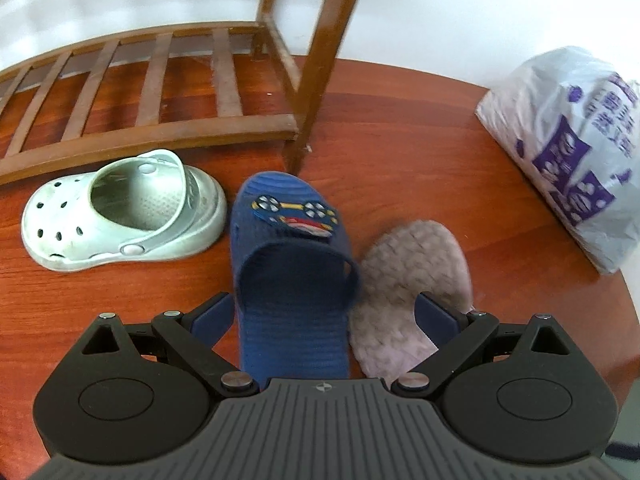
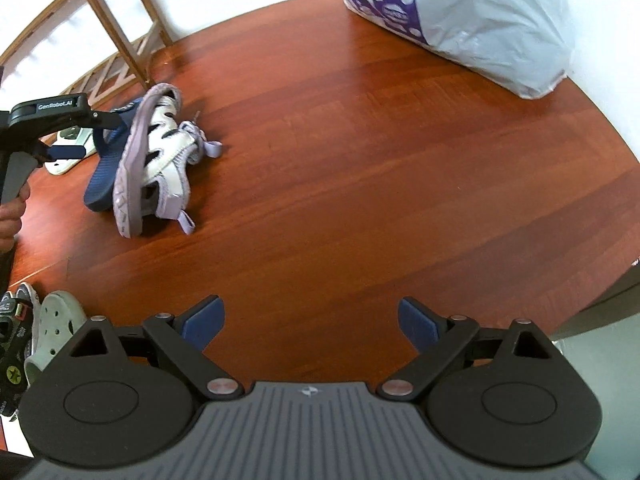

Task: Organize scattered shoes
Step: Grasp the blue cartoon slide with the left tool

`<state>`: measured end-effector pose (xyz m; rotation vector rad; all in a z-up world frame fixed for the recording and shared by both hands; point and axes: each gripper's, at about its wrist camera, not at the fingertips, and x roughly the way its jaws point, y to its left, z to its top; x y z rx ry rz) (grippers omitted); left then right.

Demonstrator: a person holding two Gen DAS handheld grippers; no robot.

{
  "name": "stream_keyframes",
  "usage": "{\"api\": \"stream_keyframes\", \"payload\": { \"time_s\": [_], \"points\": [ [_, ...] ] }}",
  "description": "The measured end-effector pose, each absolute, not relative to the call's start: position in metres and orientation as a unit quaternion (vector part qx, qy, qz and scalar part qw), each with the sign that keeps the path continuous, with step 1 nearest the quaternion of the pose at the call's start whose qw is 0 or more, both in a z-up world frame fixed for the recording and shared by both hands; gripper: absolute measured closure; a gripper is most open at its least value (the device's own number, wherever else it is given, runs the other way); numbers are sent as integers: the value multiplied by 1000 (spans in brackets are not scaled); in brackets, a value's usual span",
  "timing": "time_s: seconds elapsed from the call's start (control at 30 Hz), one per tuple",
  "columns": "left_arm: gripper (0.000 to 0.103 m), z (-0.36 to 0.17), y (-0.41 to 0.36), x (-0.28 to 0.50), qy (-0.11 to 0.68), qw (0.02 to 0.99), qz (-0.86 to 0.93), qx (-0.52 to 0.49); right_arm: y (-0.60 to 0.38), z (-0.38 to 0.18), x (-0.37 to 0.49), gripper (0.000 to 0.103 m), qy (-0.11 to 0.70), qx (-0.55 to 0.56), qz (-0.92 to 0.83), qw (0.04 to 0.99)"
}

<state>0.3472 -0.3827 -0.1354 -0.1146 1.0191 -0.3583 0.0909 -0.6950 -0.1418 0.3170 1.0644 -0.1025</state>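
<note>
the sorting looks barely begun: a blue slipper, a lilac sandal on its side and a pale green clog lie bunched near the wooden rack, none on it. the left gripper gapes wide around slipper and sandal, gripping nothing; the right gripper hangs wide open over bare floor.
</note>
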Motion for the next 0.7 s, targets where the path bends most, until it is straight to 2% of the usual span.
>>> {"api": "stream_keyframes", "payload": {
  "time_s": [0.6,0.7],
  "points": [
    [7,-165,-381,367,486,862,-135,-58,-709,-148,84,7,511,159,-69,842],
    [15,-166,-385,365,476,867,-136,-48,-710,-148,83,7,512,159,-69,842]
  ]
}}
